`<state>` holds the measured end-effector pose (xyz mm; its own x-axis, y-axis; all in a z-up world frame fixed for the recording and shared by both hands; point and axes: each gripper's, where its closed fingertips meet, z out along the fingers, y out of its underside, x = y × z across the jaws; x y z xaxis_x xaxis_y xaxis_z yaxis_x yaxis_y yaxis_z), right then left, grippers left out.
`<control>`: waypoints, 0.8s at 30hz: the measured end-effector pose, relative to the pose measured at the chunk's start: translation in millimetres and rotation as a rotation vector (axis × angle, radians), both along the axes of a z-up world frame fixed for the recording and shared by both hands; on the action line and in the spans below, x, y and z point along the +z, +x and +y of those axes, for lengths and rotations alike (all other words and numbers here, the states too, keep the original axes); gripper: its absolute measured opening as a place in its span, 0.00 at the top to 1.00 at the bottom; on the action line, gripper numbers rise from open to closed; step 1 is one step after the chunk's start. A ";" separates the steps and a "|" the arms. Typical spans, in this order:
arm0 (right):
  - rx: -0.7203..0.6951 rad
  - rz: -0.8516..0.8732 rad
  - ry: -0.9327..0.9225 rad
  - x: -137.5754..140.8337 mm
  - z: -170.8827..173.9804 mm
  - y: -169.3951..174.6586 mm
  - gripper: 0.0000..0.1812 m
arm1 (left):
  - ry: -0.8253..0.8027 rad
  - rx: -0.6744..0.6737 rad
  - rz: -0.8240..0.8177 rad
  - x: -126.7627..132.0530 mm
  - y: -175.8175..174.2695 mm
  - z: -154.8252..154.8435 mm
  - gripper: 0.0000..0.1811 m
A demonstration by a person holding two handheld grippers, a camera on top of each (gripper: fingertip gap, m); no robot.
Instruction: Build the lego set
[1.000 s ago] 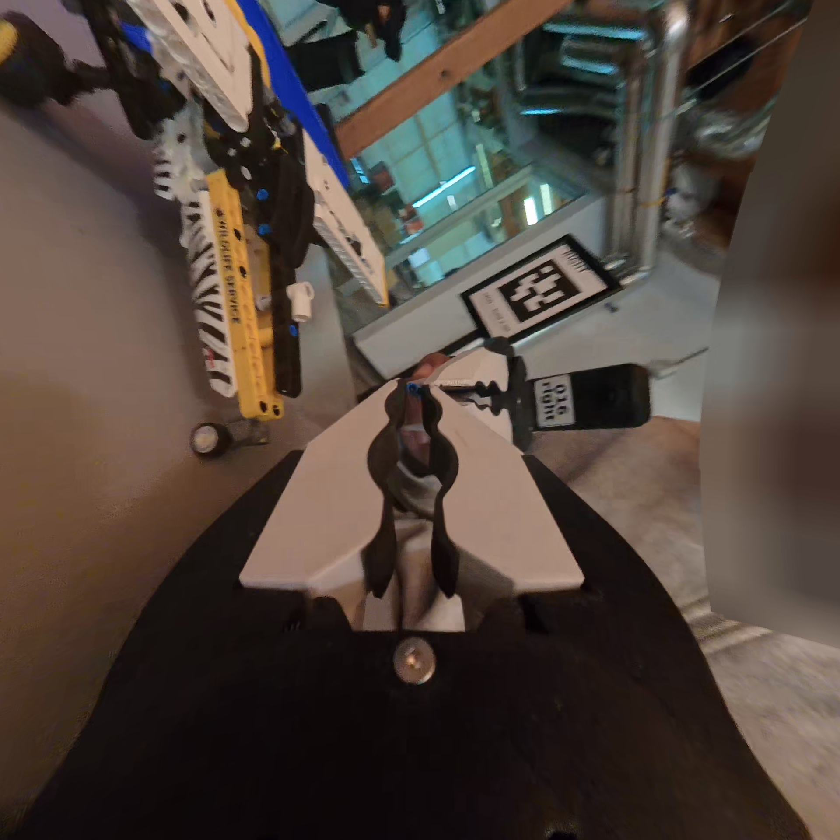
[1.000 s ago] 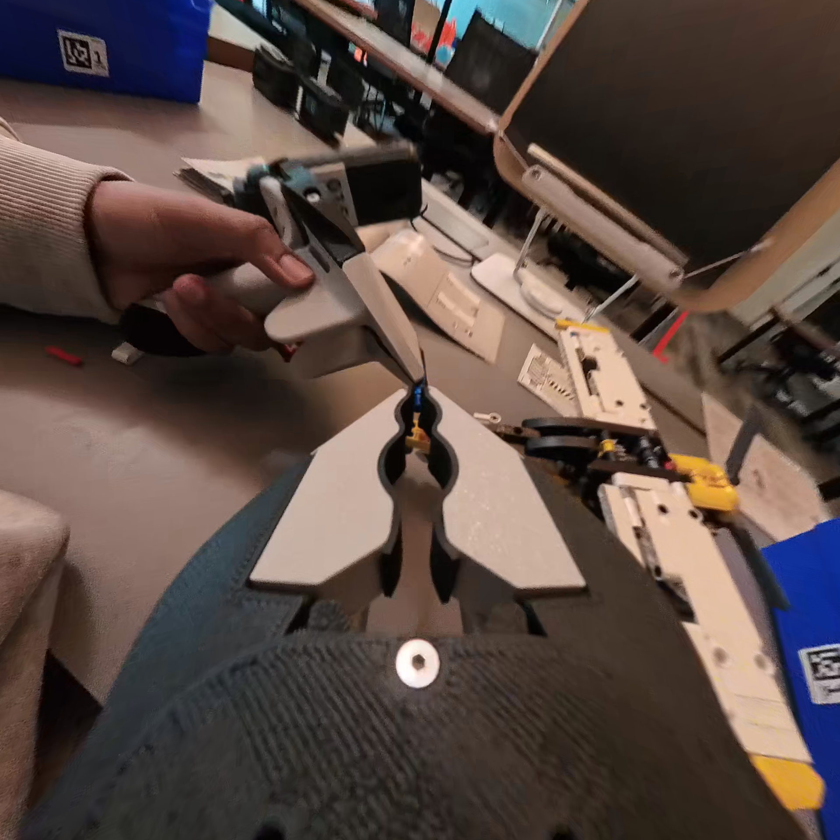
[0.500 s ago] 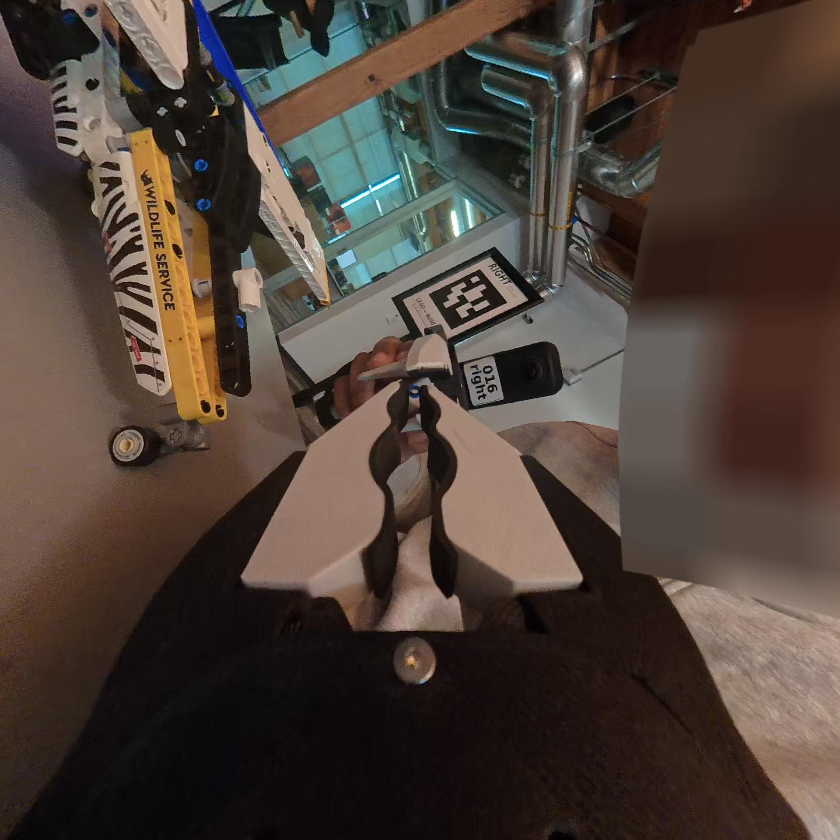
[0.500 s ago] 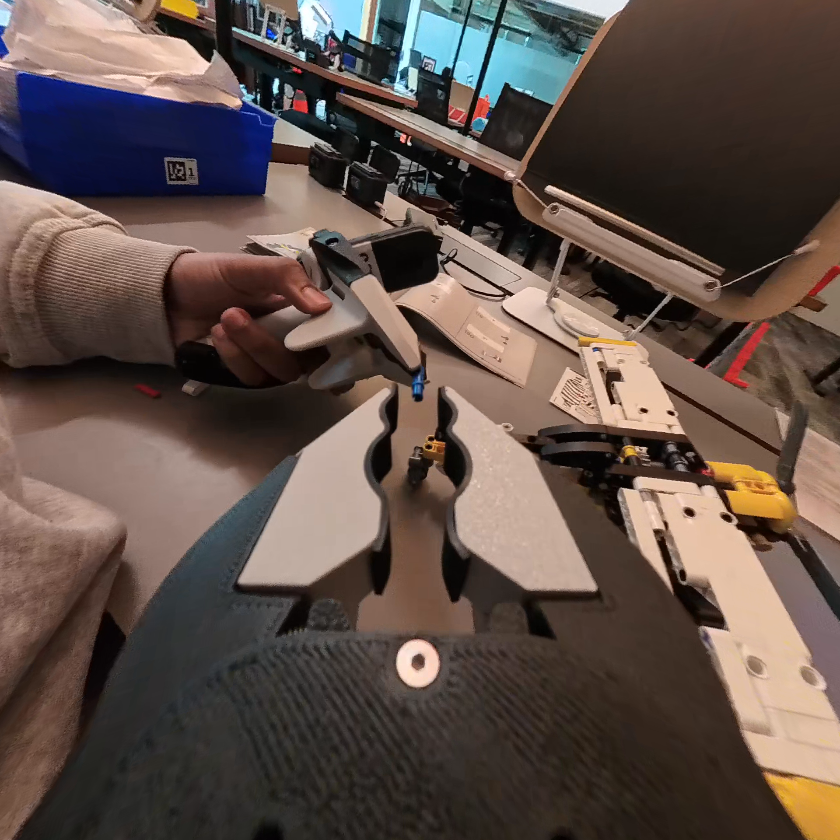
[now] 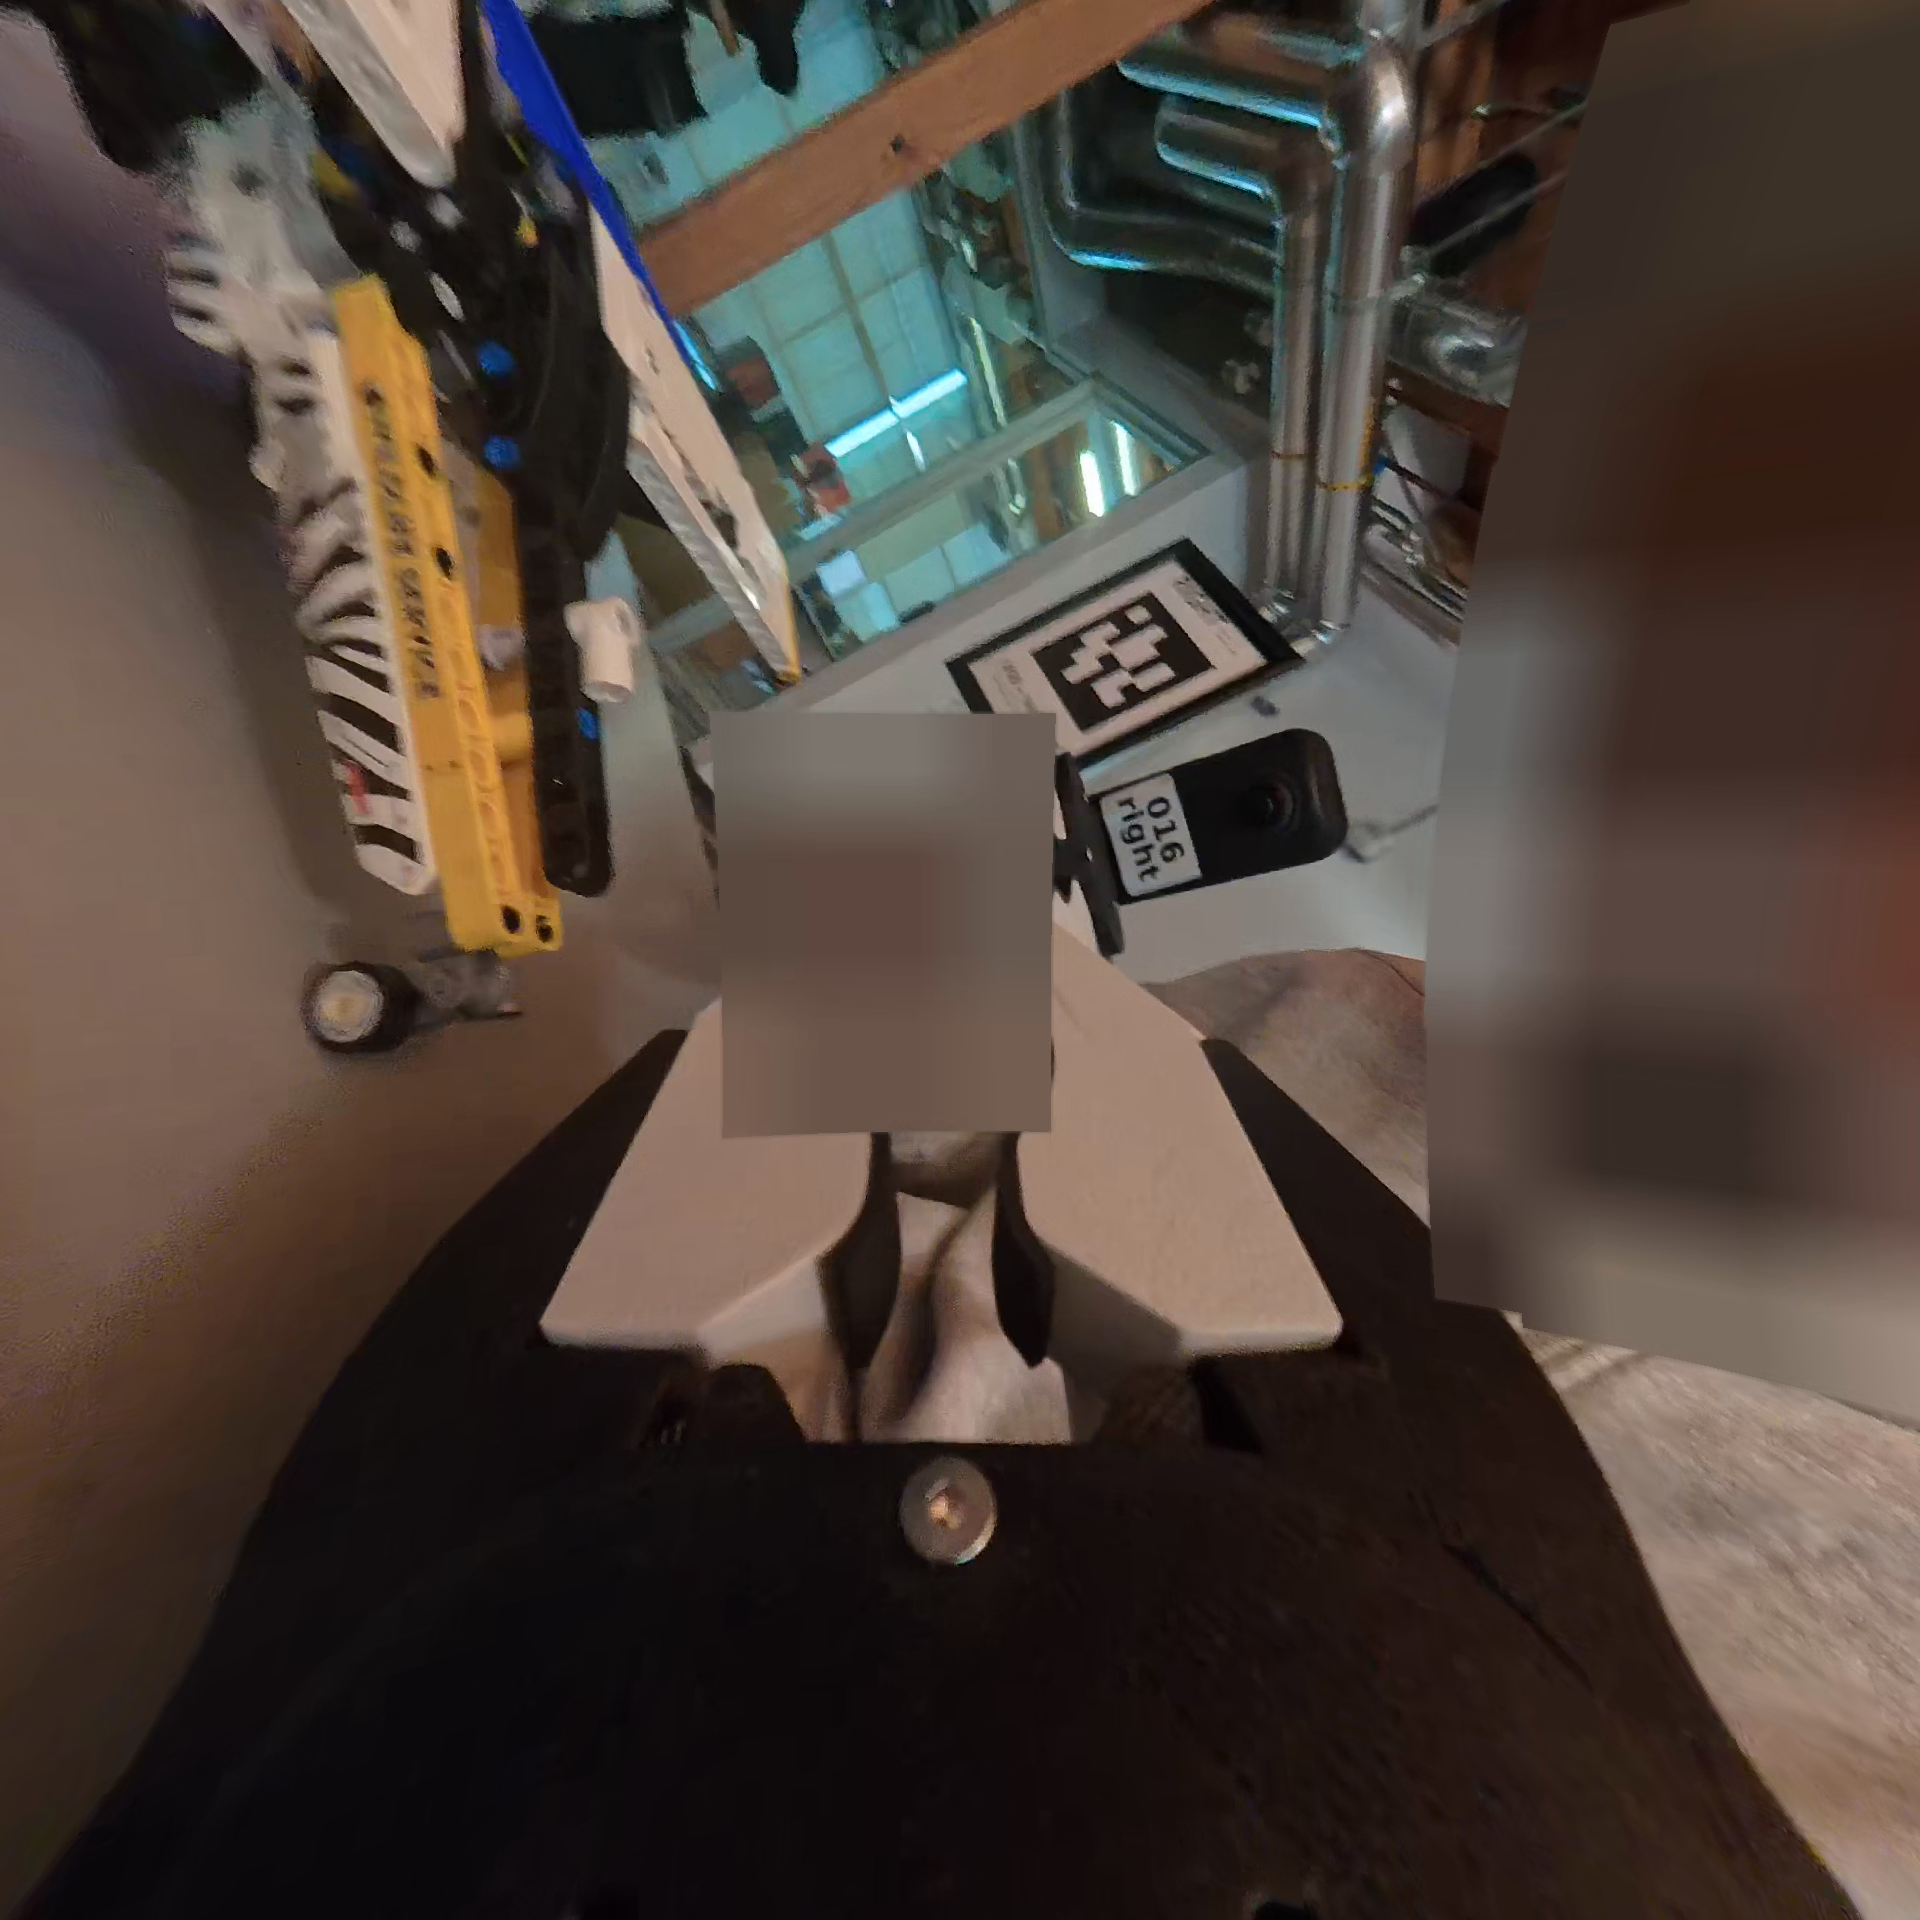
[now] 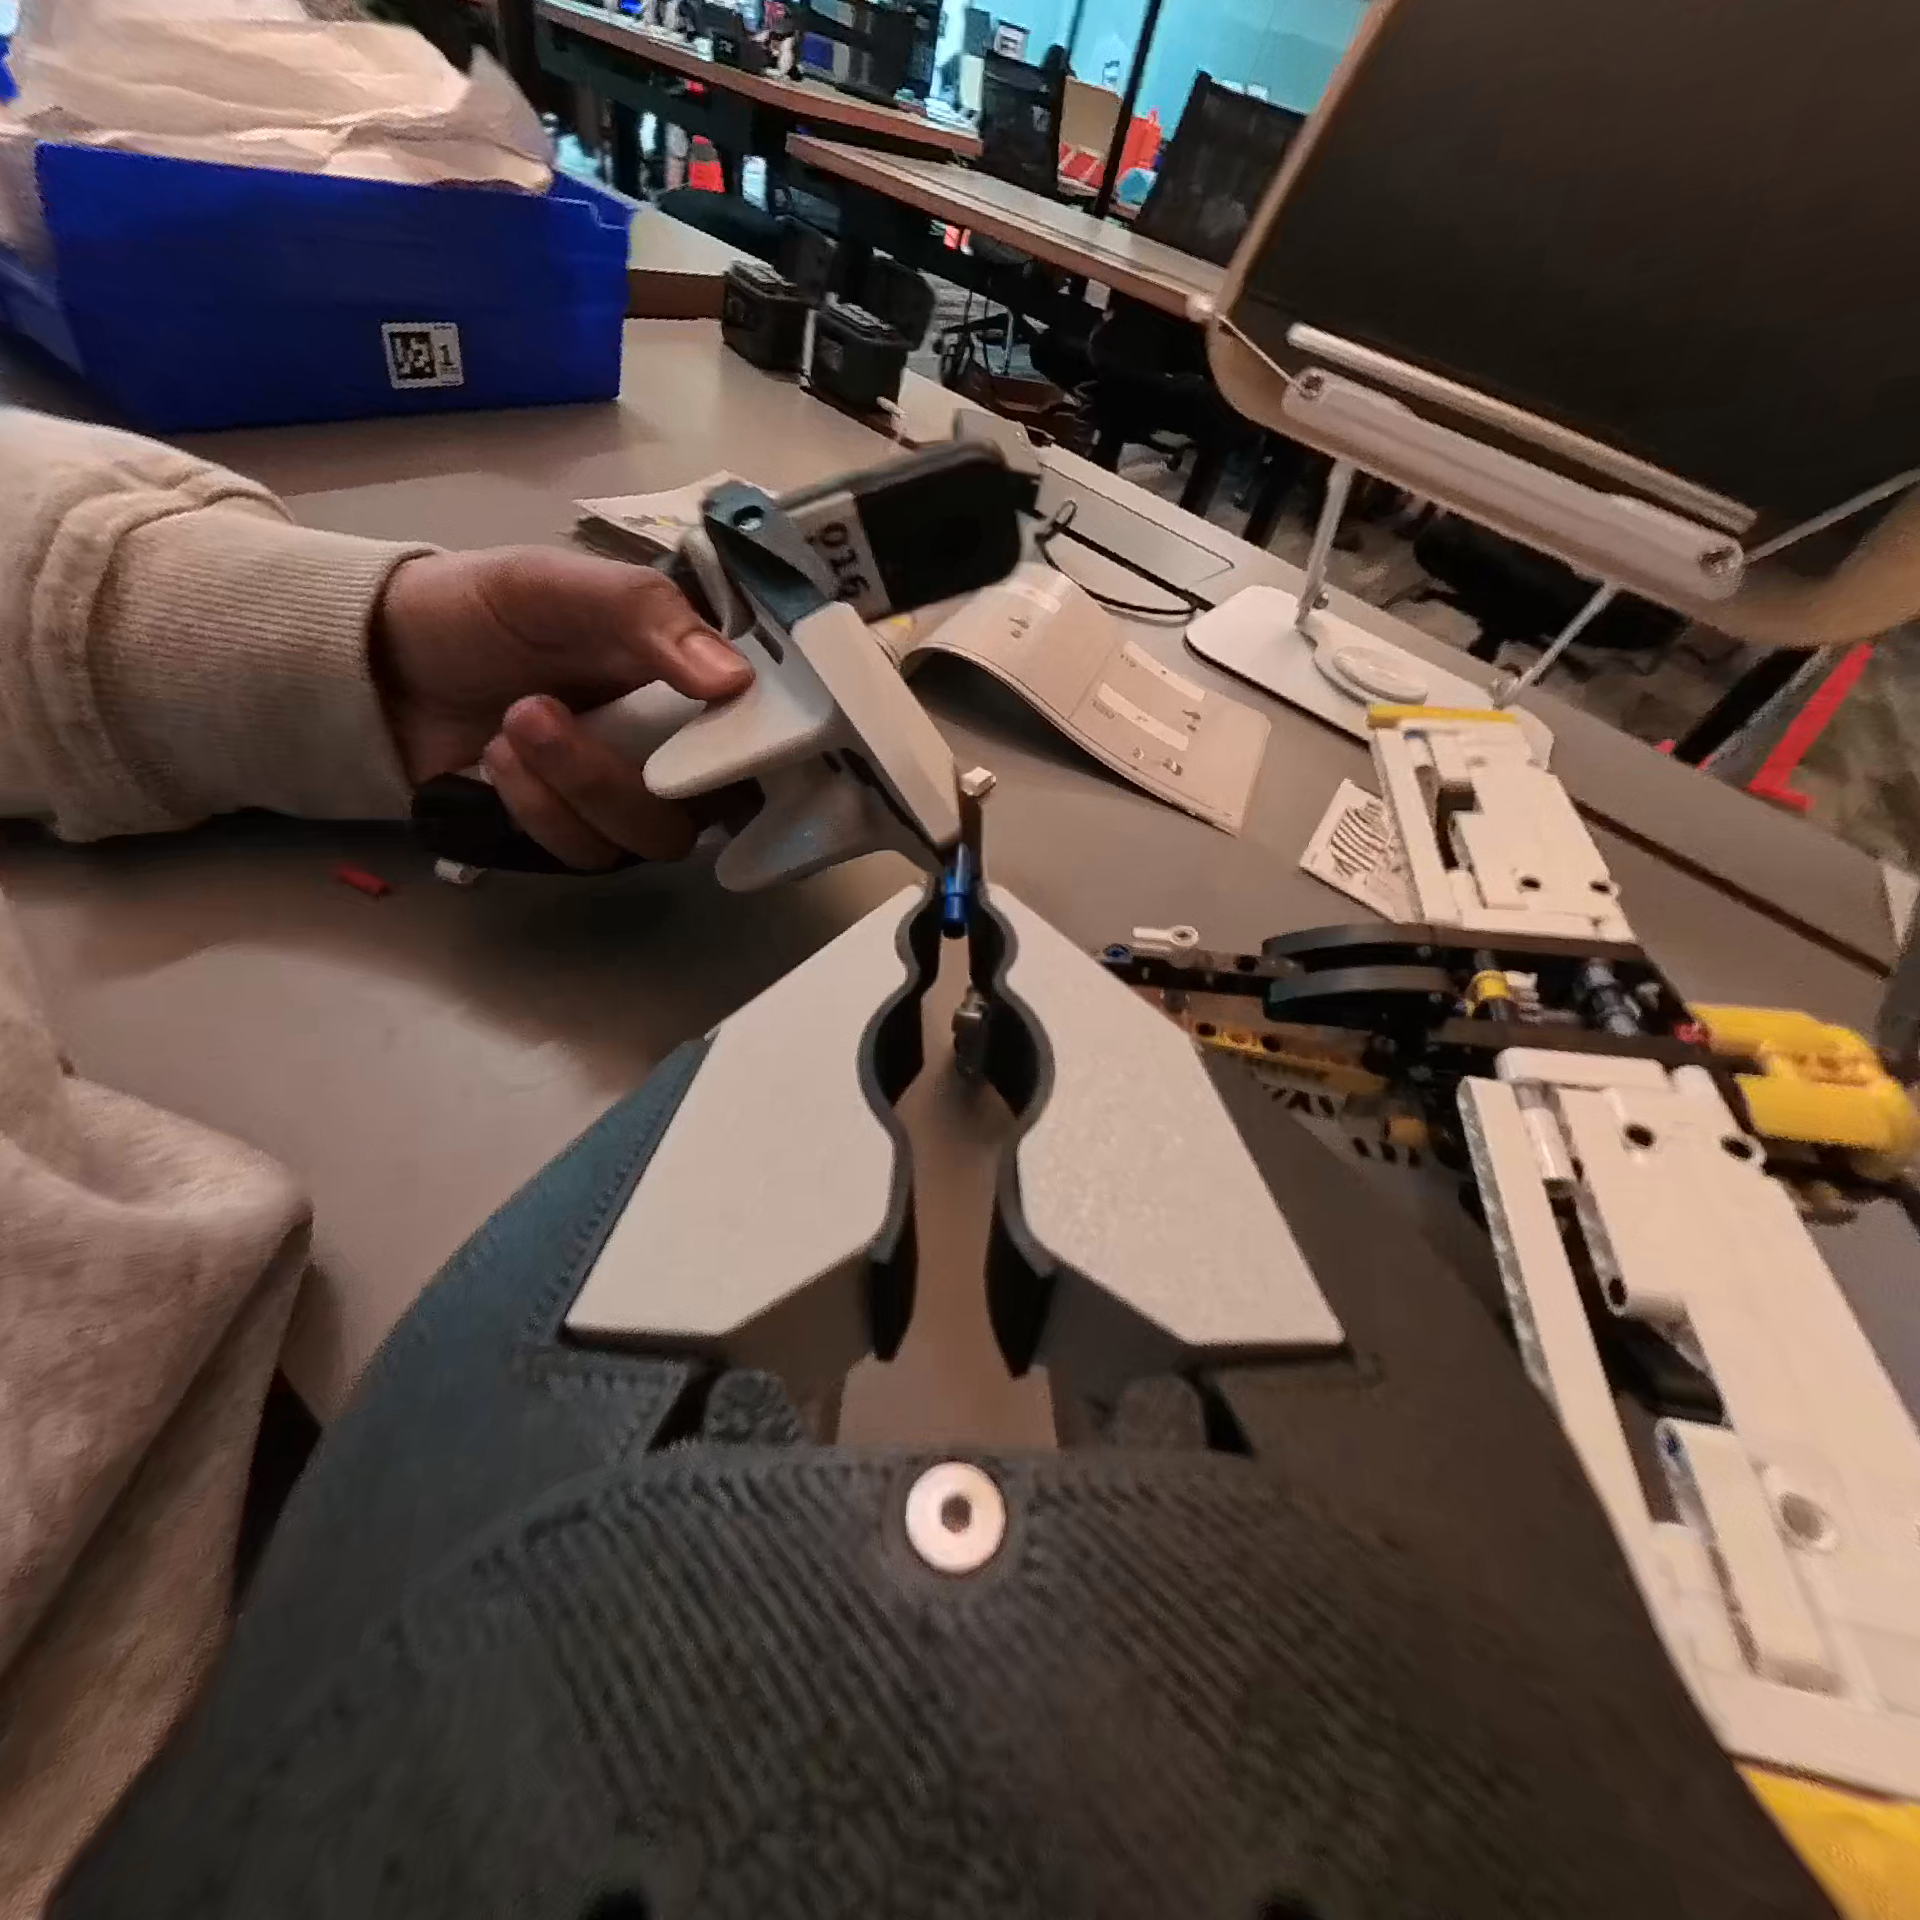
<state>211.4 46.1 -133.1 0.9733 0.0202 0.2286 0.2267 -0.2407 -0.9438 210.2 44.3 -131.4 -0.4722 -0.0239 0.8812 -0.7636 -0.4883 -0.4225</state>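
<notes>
A small blue pin [image 6: 952, 900] sits between the tips of my right gripper [image 6: 956, 902], whose jaws have closed to a narrow gap on it. My left gripper [image 6: 940, 831], held by a hand [image 6: 540, 665], comes in from the upper left, and its closed tips meet the pin's top end. In the left wrist view a blur patch hides the left gripper's tips. A thin grey rod with a pale end [image 6: 977, 781] shows in the same gap; I cannot tell whether it is gripped. The yellow, black and white lego model [image 6: 1558, 1039] lies to the right; it also shows in the left wrist view [image 5: 447, 644].
A small wheel piece [image 5: 353, 1003] lies by the model's yellow beam end. An open instruction booklet [image 6: 1101, 686], a blue bin [image 6: 312, 301] with paper, a monitor stand [image 6: 1351, 665] and a small red piece [image 6: 362, 881] are on the brown table [image 6: 416, 1039]. Less than 4 cm separates the two grippers' tips. The small wheel piece [image 5: 353, 1003] is about 9 cm from my left fingertips.
My right gripper was open half a second ago and has closed on the blue pin at the left gripper's tip. The left wrist view has swung slightly and blurred.
</notes>
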 end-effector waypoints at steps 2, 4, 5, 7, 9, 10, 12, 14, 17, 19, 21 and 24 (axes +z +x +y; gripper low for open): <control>-0.047 0.078 -0.009 -7.0 1.0 12.0 0.98 | 0.063 0.066 -0.015 -5.1 6.0 9.0 0.91; -0.099 0.207 -0.015 -15.8 3.1 24.2 0.98 | 0.166 0.135 -0.030 -13.7 11.9 18.8 0.91; -0.122 0.292 -0.030 -22.5 4.9 28.4 0.98 | 0.231 0.167 -0.038 -19.1 14.6 22.6 0.90; -0.152 0.421 -0.041 -32.4 8.4 31.8 0.98 | 0.369 0.217 -0.058 -29.1 18.5 26.9 0.89; -0.188 0.451 -0.072 -38.8 9.3 35.6 0.98 | 0.474 0.249 -0.078 -35.3 21.2 27.9 0.87; -0.205 0.459 -0.084 -41.0 9.5 37.7 0.98 | 0.508 0.256 -0.078 -39.0 22.3 27.5 0.85; -0.209 0.505 -0.101 -44.9 10.4 37.3 0.98 | 0.535 0.239 -0.055 -47.2 22.9 24.4 0.84; -0.212 0.509 -0.105 -45.5 10.5 38.0 0.98 | 0.505 0.221 -0.033 -48.1 22.5 22.1 0.83; -0.209 0.493 -0.131 -48.9 11.9 36.3 0.98 | 0.494 0.222 -0.023 -48.5 22.9 23.2 0.83; -0.213 0.480 -0.142 -50.6 12.6 36.1 0.98 | 0.500 0.222 -0.025 -48.8 22.9 22.8 0.84; -0.207 0.481 -0.137 -49.5 13.1 35.0 0.98 | 0.503 0.220 -0.031 -48.4 22.6 22.2 0.84; -0.194 0.483 -0.131 -48.1 13.8 33.1 0.98 | 0.516 0.211 -0.040 -48.7 21.8 20.0 0.84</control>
